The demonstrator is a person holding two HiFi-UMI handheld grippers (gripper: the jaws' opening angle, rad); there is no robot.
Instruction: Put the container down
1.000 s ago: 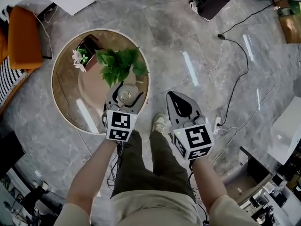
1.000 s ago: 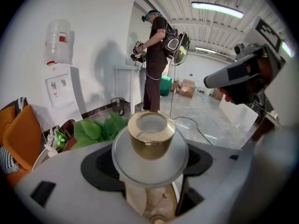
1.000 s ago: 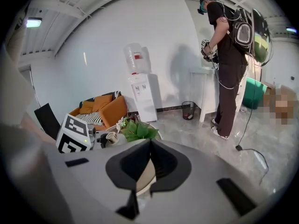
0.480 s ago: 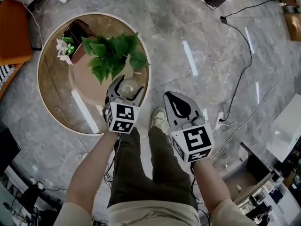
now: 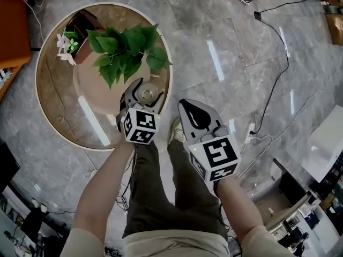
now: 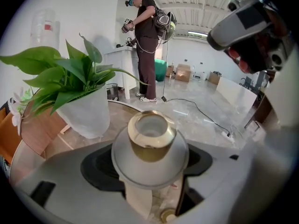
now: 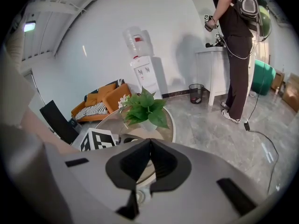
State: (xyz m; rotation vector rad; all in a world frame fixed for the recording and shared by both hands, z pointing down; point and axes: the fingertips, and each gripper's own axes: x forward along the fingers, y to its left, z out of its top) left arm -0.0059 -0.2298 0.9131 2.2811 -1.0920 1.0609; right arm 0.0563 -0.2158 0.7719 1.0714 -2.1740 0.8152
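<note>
My left gripper (image 5: 147,88) is shut on the container (image 5: 145,95), a white vessel with a wide shoulder and a gold collar round its open mouth (image 6: 150,138). It is held upright over the right part of the round glass table (image 5: 51,119), close to the rim. I cannot tell whether its base touches the glass. Just beyond it stands a leafy green plant (image 5: 124,50) in a white pot (image 6: 88,115). My right gripper (image 5: 184,105) is shut and empty, over the floor beside the table; its jaws meet at a line in the right gripper view (image 7: 149,143).
A small flower in a brown box (image 5: 68,36) sits at the table's far left. An orange sofa (image 5: 9,23) lies left of it. Cables (image 5: 278,74) and a power strip (image 5: 249,134) cross the grey floor. A person (image 6: 147,45) stands far off by a white desk.
The head view has drifted, so the table sits higher and further left. The left gripper still grips the container, now a little nearer the plant. The right gripper stays shut.
</note>
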